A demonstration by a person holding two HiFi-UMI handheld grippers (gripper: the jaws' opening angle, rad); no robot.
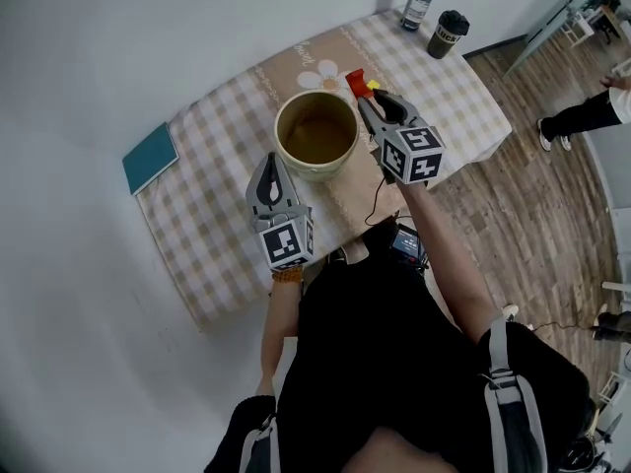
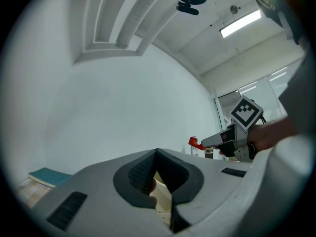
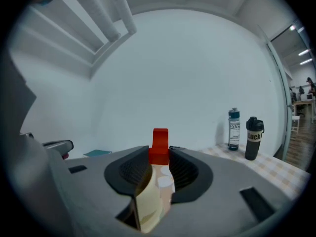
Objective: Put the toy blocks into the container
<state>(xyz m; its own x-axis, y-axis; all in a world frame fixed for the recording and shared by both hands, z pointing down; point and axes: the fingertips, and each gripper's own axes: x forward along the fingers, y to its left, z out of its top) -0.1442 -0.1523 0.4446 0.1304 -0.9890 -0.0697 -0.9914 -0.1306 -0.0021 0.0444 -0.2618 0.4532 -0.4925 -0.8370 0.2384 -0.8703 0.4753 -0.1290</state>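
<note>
Red block (image 3: 159, 147) clamped in fingers of right gripper (image 1: 362, 100), just right of container (image 1: 316, 134). Left gripper (image 1: 269, 166) fingers together, at container's near side. Teal book (image 1: 151, 157) left of container; blue bottle (image 1: 419, 1), black mug (image 1: 448, 33) beyond.

Bright, even indoor light — a ceiling strip lamp (image 2: 240, 22) glows overhead — with strong fisheye bending and dark corners.

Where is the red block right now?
In the head view, the red block sits pinched in the right gripper, just right of the cream bucket.
</note>
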